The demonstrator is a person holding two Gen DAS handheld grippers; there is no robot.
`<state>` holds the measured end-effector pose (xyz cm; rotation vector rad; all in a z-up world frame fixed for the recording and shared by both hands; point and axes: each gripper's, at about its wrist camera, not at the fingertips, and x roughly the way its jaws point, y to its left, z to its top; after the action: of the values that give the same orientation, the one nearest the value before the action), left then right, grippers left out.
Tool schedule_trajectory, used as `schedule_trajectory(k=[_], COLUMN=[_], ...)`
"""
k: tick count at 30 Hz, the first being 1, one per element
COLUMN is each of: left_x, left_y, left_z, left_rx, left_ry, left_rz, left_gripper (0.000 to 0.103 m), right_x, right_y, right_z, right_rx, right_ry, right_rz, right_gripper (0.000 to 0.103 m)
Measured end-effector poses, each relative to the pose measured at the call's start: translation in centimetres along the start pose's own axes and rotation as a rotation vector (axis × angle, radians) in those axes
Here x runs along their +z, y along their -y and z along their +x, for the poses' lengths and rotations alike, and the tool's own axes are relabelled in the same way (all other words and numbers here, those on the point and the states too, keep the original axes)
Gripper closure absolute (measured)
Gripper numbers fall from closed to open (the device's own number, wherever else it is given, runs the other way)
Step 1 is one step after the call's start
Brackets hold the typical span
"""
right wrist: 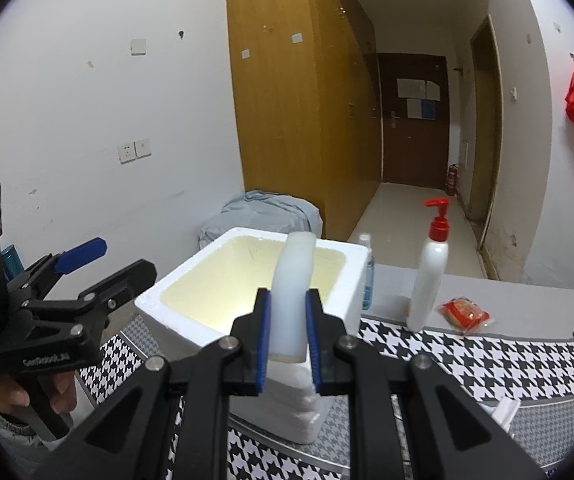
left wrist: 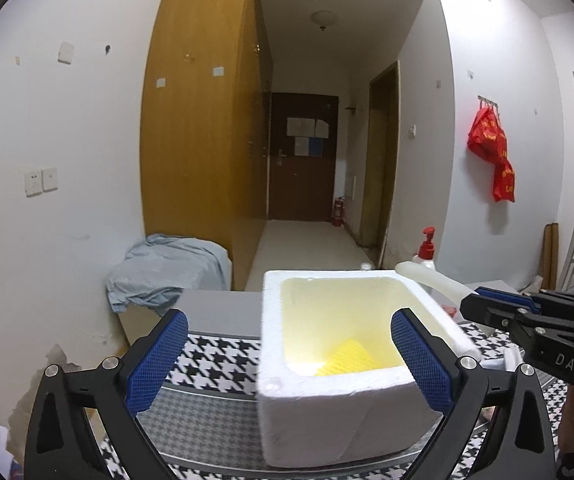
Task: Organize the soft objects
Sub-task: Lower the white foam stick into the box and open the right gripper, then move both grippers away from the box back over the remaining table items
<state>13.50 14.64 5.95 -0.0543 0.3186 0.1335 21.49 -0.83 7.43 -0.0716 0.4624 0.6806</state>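
— So where is the white foam strip (right wrist: pixel 291 280) relative to the foam box (right wrist: pixel 191 280)?
— Pinched in the right gripper (right wrist: pixel 289 340), its long axis arching forward over the box's near rim; the left gripper (left wrist: pixel 287 360) stands wide apart, empty.

A white pump bottle (right wrist: pixel 429 276) with a red pump stood upright on the grey far strip of the table (right wrist: pixel 527 300), a red packet (right wrist: pixel 464 315) lying just beside it. A houndstooth cloth (right wrist: pixel 467 360) covered the near part. Beyond, crumpled grey fabric (left wrist: pixel 167 270) lay against a wooden wardrobe (left wrist: pixel 199 120). A red bag (left wrist: pixel 493 152) hung on the wall.
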Motion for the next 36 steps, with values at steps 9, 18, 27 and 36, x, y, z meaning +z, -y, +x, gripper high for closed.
schedule_trajectory(k=[9, 18, 27, 36], left_x=[-0.6, -1.3, -1.4, -1.2], left_y=[-1.0, -1.8, -2.3, -1.5], left_z=[-0.6, -0.7, -0.8, -1.5], left_rx=[0.017, 0.024, 0.027, 0.023], left_ry=[0.000, -0.003, -0.003, -0.002], left_rz=[-0.008, -0.014, -0.028, -0.017], left_gripper=[0.001, 0.001, 0.001, 0.001], right_x=[0.6, 1.4, 1.3, 1.1], right_y=[-1.7, -2.2, -1.8, -1.0], right_z=[1.7, 3.6, 2.9, 1.0], right_rx=[0.024, 0.022, 0.009, -0.017], right_ry=[-0.030, -0.050, -0.029, -0.005], right_rz=[-0.019, -0.022, -0.001, 0.020], right_gripper=[0.082, 0.066, 0.019, 0.010])
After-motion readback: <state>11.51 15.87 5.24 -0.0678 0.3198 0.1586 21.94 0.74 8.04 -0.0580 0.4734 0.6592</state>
